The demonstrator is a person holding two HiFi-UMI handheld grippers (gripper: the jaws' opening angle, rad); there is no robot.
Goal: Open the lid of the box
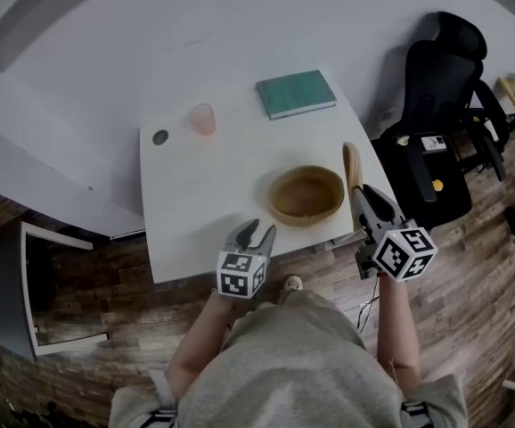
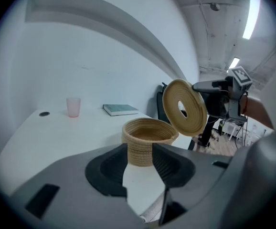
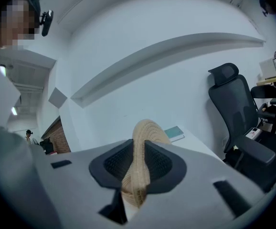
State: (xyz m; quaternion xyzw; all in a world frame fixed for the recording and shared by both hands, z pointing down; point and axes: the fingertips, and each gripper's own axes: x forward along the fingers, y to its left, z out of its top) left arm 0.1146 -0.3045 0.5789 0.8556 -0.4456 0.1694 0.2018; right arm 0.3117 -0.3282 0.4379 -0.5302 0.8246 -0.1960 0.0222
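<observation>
A round woven box (image 1: 304, 217) stands open and empty on the white table (image 1: 195, 212), near its front right corner. Its flat woven lid (image 1: 352, 163) is held on edge just right of the box, off the rim, with my right gripper (image 1: 363, 196) shut on it. In the right gripper view the lid (image 3: 147, 132) is pinched between the pads of the right gripper (image 3: 139, 151). My left gripper (image 1: 257, 233) hangs at the table's front edge, short of the box, open and empty. From the left gripper view, the box (image 2: 150, 130) sits beyond the left gripper (image 2: 140, 151), the lid (image 2: 195, 113) raised at its right.
A pink cup (image 1: 203, 119), a green book (image 1: 296, 93) and a small dark disc (image 1: 160, 137) lie at the table's far side. A black office chair (image 1: 440, 87) stands right of the table. Wooden floor surrounds it.
</observation>
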